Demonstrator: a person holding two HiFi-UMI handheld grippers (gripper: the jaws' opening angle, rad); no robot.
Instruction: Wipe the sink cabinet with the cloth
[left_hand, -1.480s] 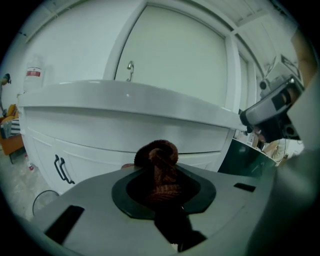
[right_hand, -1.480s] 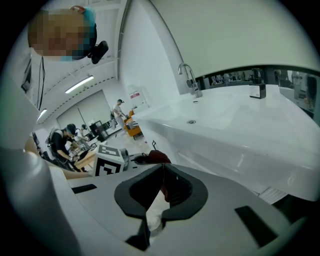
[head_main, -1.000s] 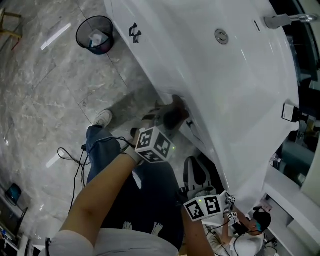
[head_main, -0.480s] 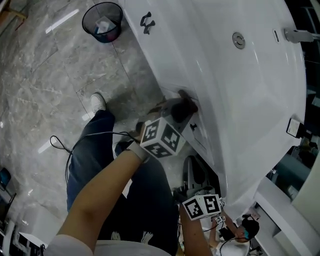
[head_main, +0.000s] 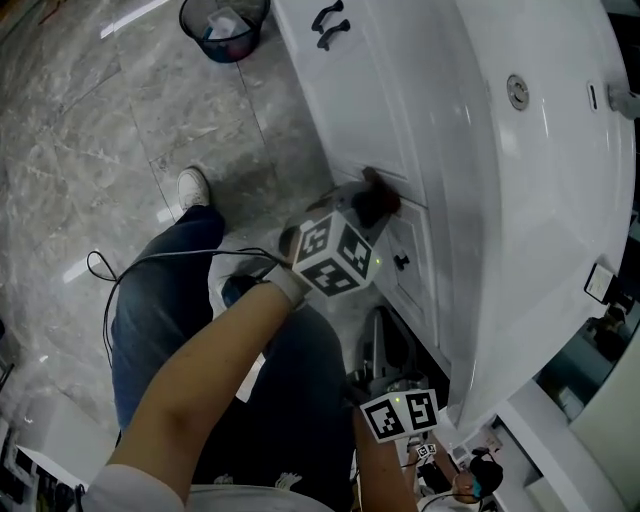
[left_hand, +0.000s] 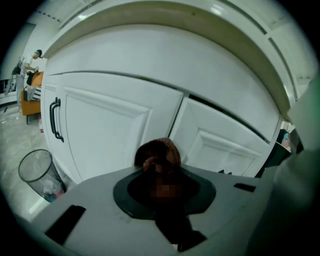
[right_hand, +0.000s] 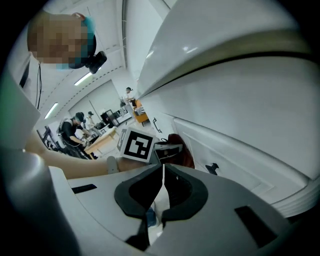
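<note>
The white sink cabinet (head_main: 350, 90) curves across the right of the head view. My left gripper (head_main: 362, 215) is shut on a brown cloth (head_main: 374, 204) and holds it against the cabinet front. In the left gripper view the cloth (left_hand: 159, 151) bulges from the jaws, touching the seam between a door (left_hand: 107, 132) and a drawer panel (left_hand: 225, 150). My right gripper (right_hand: 163, 172) is shut with nothing in it and hangs low beside the cabinet. Its marker cube (head_main: 401, 412) shows near my legs. It looks toward the left gripper's cube (right_hand: 137, 145) and the cloth (right_hand: 183, 151).
A black mesh bin (head_main: 224, 27) stands on the grey marble floor beside the cabinet. Black door handles (head_main: 330, 22) and a small drawer knob (head_main: 402, 262) stick out from the front. A cable (head_main: 130, 265) lies by my shoe (head_main: 192, 188). People work at desks (right_hand: 82, 132) far off.
The head view has swung so that more of the cabinet front shows. My left gripper keeps the cloth pressed on the cabinet and has slid a little along it. The right gripper has hardly moved.
</note>
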